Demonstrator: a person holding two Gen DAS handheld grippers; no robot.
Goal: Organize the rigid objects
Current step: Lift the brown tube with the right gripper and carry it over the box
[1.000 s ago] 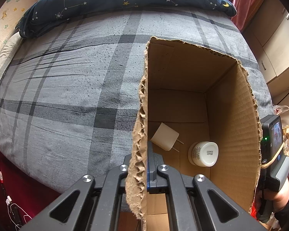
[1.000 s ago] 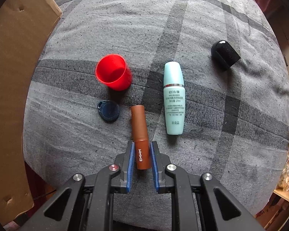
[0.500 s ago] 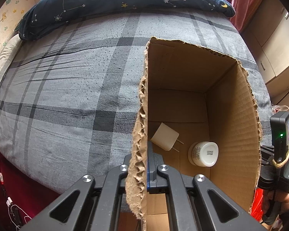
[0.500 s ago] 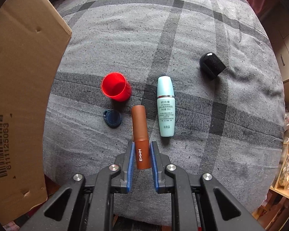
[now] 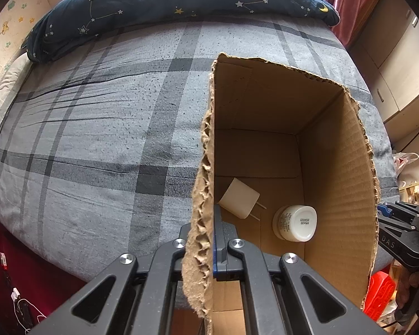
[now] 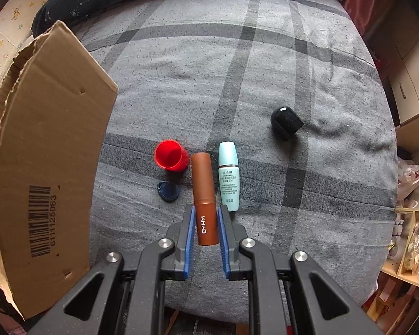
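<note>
Your right tongs are clamped on the lower end of the brown EMMM tube, low in the frame's centre. It looks light, stiff and smooth, so it may pivot; a hold nearer its middle seems safer. Your left tongs are pinched together on the cardboard box wall. Beyond, on the bed, lie a blue tag, red cup, pale lotion bottle and black cap.

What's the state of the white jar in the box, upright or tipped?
Tipped. The white jar lies on its side on the cardboard box floor, printed base facing the camera, beside the white charger plug.
</note>
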